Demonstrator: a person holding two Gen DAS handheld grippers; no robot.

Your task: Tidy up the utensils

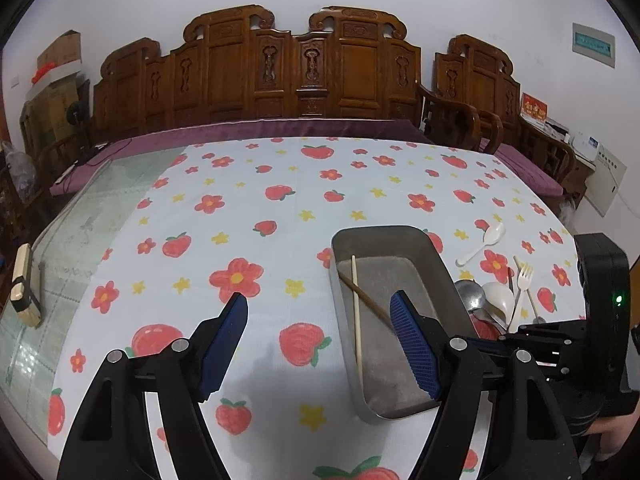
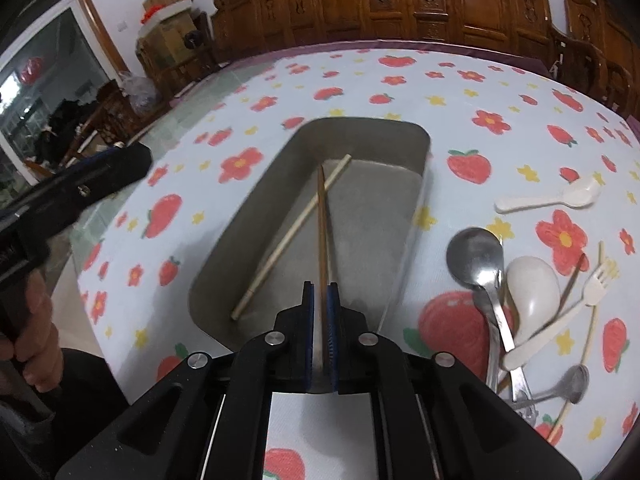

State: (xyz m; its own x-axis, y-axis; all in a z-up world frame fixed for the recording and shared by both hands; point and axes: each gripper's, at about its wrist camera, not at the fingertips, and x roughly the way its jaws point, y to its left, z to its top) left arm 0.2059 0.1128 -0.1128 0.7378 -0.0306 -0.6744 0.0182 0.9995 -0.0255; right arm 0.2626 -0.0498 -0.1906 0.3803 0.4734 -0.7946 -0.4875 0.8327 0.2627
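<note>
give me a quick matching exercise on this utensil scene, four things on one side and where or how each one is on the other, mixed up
Things:
1. dark chopstick
2. pale chopstick
3. white plastic spoon
4. left gripper

Places or states:
A. lying flat inside the metal tray
B. open, holding nothing
C. alone on the tablecloth, apart from the utensil pile
D. clamped in the right gripper, reaching over the tray

Pairs: 1-D, 2-A, 3-C, 4-B
</note>
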